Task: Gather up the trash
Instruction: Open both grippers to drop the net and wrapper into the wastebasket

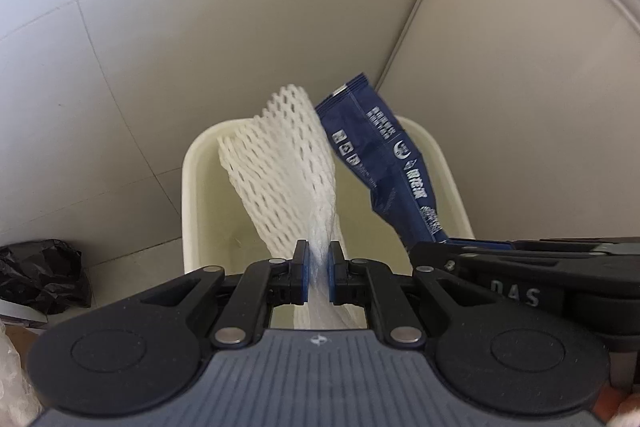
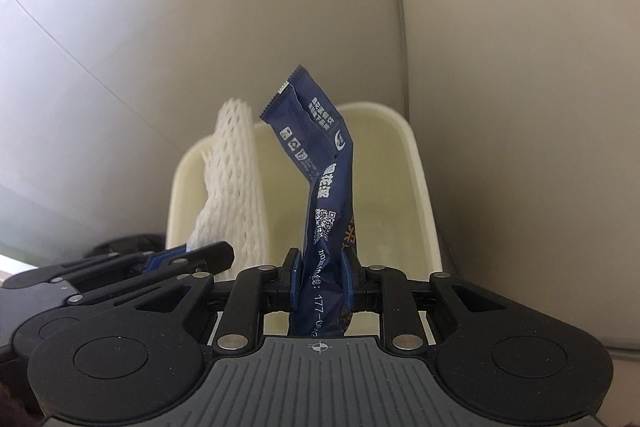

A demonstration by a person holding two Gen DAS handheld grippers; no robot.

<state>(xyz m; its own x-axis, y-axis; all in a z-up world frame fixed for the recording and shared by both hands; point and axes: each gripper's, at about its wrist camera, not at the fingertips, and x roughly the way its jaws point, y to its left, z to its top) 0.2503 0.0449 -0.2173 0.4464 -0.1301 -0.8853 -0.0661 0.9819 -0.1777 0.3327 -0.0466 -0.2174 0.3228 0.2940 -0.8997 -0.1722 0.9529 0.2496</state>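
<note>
My left gripper [image 1: 319, 269] is shut on a white foam fruit net [image 1: 282, 163], held over the open cream trash bin [image 1: 190, 183] below. My right gripper [image 2: 322, 277] is shut on a crumpled dark blue snack wrapper [image 2: 320, 163], also held over the bin [image 2: 416, 187]. The two grippers are side by side: the wrapper [image 1: 384, 163] and the right gripper [image 1: 520, 259] show at the right of the left wrist view, and the net [image 2: 234, 179] shows at the left of the right wrist view. The bin's inside looks empty where visible.
The bin stands on a pale tiled floor [image 1: 120, 67] next to a pale wall or cabinet panel [image 1: 520, 87]. A crumpled black plastic bag [image 1: 40, 275] lies on the floor left of the bin.
</note>
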